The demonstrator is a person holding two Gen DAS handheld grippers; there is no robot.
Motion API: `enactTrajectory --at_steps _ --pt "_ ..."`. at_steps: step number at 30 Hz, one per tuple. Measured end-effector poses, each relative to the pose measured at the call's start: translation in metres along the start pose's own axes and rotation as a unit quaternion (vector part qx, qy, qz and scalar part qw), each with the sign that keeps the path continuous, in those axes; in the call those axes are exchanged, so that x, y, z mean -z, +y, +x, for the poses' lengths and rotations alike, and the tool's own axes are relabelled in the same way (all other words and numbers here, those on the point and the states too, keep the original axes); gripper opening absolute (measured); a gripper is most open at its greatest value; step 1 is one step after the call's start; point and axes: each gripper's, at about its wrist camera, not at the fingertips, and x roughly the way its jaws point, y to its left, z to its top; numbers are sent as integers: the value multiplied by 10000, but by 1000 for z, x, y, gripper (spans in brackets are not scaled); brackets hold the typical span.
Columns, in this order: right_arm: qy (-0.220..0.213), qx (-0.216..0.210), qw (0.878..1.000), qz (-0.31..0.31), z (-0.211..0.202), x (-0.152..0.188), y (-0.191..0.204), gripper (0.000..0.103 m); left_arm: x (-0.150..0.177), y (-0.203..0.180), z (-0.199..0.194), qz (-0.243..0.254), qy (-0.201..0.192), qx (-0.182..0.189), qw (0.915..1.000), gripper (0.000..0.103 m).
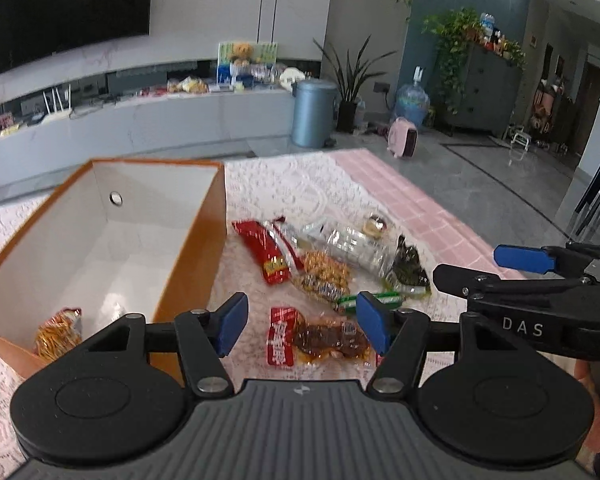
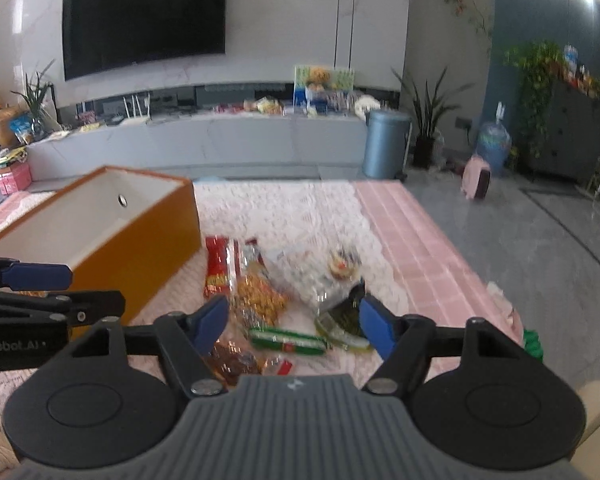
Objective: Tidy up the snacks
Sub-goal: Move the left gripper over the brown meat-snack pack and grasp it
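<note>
Orange box (image 1: 196, 276) holds one snack bag (image 1: 58, 332) at its 7 o'clock corner; both the left gripper (image 1: 302, 326) and right gripper (image 2: 294, 322) hang wide open and empty over the snack pile (image 1: 332, 272) on the desk, so next one must drop and pinch a packet.

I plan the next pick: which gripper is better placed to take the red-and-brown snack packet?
Left. The left gripper, open, has the red-and-brown snack packet between its fingers, beside the orange box. The right gripper, open, frames the green sausage stick.
</note>
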Motion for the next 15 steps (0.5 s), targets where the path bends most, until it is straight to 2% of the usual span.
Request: enactTrajectory --at_steps 12,15 --pt "550 -74 9978 362 51 18 -17 64 9 0 32 40 380 61 9993 73" --pt "607 -97 9970 479 63 22 -23 59 8 -1 42 53 446 121 9989 73"
